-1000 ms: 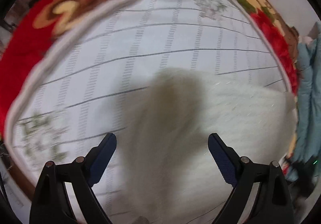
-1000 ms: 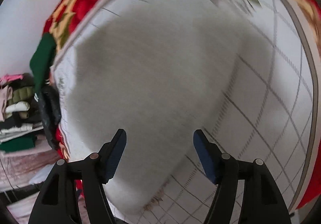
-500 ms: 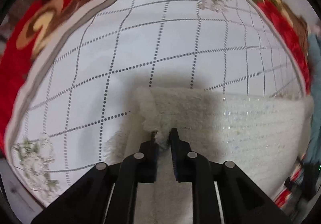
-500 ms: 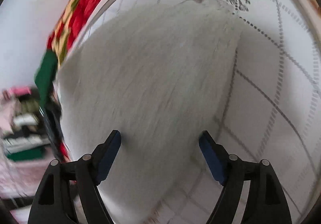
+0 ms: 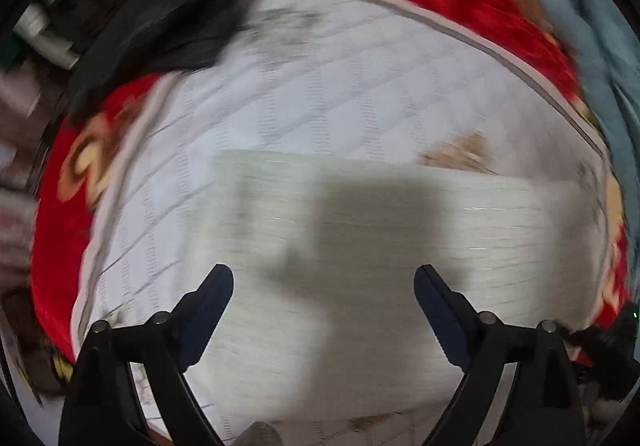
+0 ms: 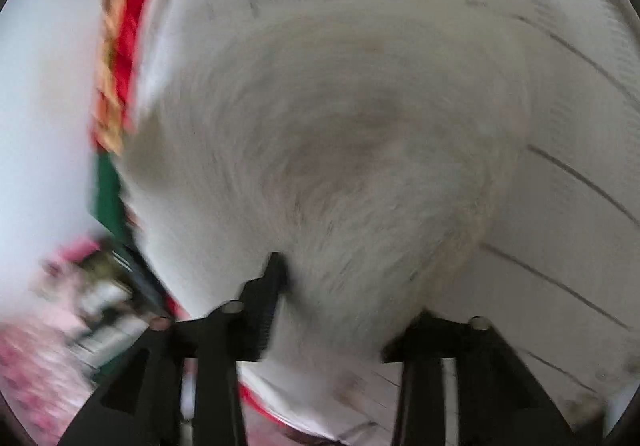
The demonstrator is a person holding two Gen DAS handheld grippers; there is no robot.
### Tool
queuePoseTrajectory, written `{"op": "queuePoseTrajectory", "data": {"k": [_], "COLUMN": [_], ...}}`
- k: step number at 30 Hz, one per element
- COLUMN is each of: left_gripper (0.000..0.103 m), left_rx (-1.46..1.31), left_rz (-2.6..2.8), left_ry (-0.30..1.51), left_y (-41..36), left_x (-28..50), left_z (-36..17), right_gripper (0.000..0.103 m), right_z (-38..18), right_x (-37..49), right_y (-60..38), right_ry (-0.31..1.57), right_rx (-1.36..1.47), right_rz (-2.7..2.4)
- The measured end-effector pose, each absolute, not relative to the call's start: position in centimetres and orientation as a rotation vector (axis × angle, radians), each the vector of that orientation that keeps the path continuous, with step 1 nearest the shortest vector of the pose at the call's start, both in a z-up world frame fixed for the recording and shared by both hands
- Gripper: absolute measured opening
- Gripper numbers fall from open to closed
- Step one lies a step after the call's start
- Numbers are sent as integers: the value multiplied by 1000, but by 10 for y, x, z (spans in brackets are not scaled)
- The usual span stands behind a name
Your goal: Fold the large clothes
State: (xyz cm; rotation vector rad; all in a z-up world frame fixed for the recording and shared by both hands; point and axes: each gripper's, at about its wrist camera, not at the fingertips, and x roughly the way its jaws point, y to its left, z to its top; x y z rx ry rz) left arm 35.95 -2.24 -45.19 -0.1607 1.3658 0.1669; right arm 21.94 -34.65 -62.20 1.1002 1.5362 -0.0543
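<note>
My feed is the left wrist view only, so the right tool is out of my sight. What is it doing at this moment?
Observer: The right tool has its jaws closing, with the white fuzzy garment bunched between them.
Operator: Does the garment lie flat on that side, as it does under my tool?
Observer: No. It heaps up in front of the right tool and hides the tip of one finger; the checked quilt shows bare beside it.

Fluffy cream-white garment (image 5: 400, 230), folded into a broad rectangle. Lying flat on the white grid-patterned bed cover (image 5: 360, 78). Near end bunched and blurred in the right wrist view (image 6: 340, 150).
</note>
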Motion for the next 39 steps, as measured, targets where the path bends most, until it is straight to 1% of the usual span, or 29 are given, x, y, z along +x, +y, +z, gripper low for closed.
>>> {"op": "queuePoseTrajectory", "data": {"k": [2,3,6,7,8,9,10,11,14,18,20,21,22,25,27,29,31,34,36,37,39], "left_gripper": [92,92,93,93,98,102,103,103,103,103,103,103,103,103,103,103,103,103,103,103,103], "left_rx": [-112,-81,-9,12,18,1,-21,-41,-43,-58,-68,-72,-77,-79,-103,-126,-135,-165,-186,-190,-183], "left_rz": [106,88,66,72,86,100,110,108,103,104,99,93,85,72,65,81,132,219,264,289,318], "left_ry": [1373,1376,1430,1447,1462,1468,1472,1480,1482,1478,1479,1481,1482,1484,1501,1480,1447,1439,1442,1444,1448], "left_y": [-60,-81,-121,-126,-129,-127,-124,-121,-119,-119,-118,-116,-113,-111,-104,-90,-70,-38,-19,-9,3], "left_x": [365,368,386,391,395,397,399,401,403,400,399,399,399,400,400,397,389,377,371,368,358], "left_z": [-462,-473,-518,-531,-543,-547,-549,-551,-552,-554,-556,-558,-561,-562,-554,-536,-517,-507,-507,-507,-508], "right_gripper": [46,46,46,45,41,32,27,27,27,27,27,24,23,22,22,23,23,23,23,20,19], "right_z": [-601,-593,-549,-541,-532,-526,-523,-521,-528,-556,-581,-598,-615,-638,-634,-615,-580,-545,-550,-560,-588], "right_x": [210,209,208,211,216,224,235,242,261,279,297,303,309,327,334,337,338,346,355,361,368], "right_y": [-344,-344,-347,-347,-344,-341,-335,-329,-308,-290,-272,-271,-270,-273,-272,-270,-267,-235,-206,-190,-166], "right_ry": [1622,1626,1563,1544,1524,1515,1513,1514,1531,1572,1613,1651,1677,1699,1757,1781,1707,1638,1647,1672,1720], "right_rx": [896,838,715,703,696,691,668,638,588,541,451,420,422,446,436,424,518,486,414,366,258], "right_rz": [-47,-56,-63,-56,-30,-2,32,48,82,97,72,63,42,20,9,39,154,293,348,350,315]}}
